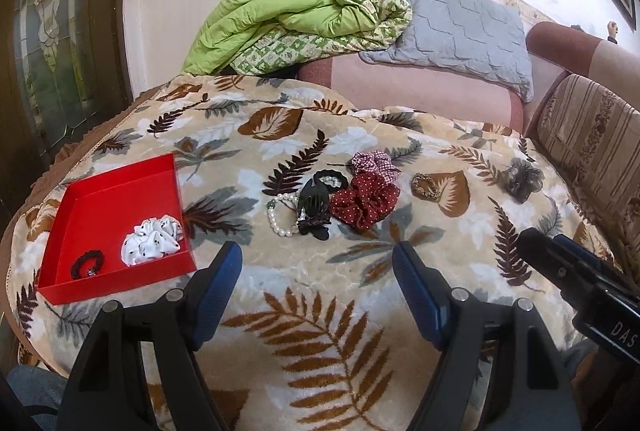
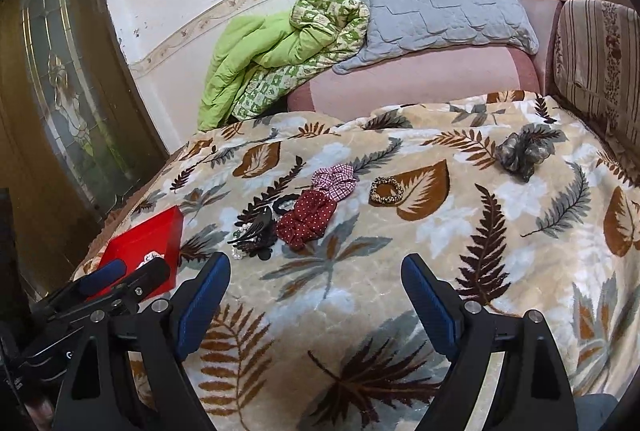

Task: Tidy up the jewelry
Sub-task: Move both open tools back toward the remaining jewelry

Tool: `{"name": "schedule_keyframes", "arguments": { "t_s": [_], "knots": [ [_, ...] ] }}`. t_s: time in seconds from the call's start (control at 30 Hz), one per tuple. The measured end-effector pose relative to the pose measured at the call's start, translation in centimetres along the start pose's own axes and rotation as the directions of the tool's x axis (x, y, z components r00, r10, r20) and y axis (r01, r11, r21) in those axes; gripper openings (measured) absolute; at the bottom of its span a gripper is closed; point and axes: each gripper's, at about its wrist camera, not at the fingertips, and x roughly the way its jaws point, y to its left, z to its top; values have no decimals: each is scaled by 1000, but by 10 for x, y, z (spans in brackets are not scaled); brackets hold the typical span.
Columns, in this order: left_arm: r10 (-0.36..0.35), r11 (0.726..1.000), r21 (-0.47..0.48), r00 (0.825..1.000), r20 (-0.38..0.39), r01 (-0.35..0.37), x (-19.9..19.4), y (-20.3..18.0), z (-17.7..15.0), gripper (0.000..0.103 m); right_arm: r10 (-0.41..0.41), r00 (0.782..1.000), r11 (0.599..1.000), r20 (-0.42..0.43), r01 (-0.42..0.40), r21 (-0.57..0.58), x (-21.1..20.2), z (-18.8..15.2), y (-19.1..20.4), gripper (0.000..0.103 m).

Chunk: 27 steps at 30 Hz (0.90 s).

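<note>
Left gripper point(image 1: 318, 263) and right gripper point(image 2: 316, 275) both gape, empty | leaf-print blanket point(image 1: 320, 311) over sofa, white wall, glass door | red box point(image 1: 104, 207) at blanket's left holds white scrunchie point(image 1: 154, 239), black bracelet point(image 1: 87, 264) | pearl bracelet point(image 1: 280, 217), black claw clip point(image 1: 314, 209), red dotted scrunchie point(image 1: 366, 201) clustered mid-blanket.

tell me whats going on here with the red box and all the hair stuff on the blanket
A person is sorting accessories into the red box. It holds a white scrunchie and a dark beaded bracelet. The pearl bracelet, black hair clip and red dotted scrunchie lie on the blanket. The left claw and right claw are open, empty.
</note>
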Motion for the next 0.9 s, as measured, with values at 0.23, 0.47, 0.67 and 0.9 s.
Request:
{"name": "schedule_keyframes", "arguments": {
  "t_s": [0.23, 0.47, 0.67, 0.9],
  "knots": [
    [14, 1000, -1, 1000, -15, -14, 17, 5, 2, 77, 4, 1000, 1000, -17, -4, -21, 15, 7, 6, 85],
    [23, 1000, -13, 999, -40, -24, 30, 13, -4, 77, -3, 999, 1000, -38, 2, -26, 31, 11, 6, 83],
    [14, 999, -31, 999, -50, -15, 35, 19, -3, 77, 2, 999, 1000, -53, -4, -29, 42, 16, 10, 82],
    [-2, 997, -77, 998, -69, -4, 53, 36, 27, 77, 5, 999, 999, -53, -7, -35, 69, 37, 13, 82]
  ]
}}
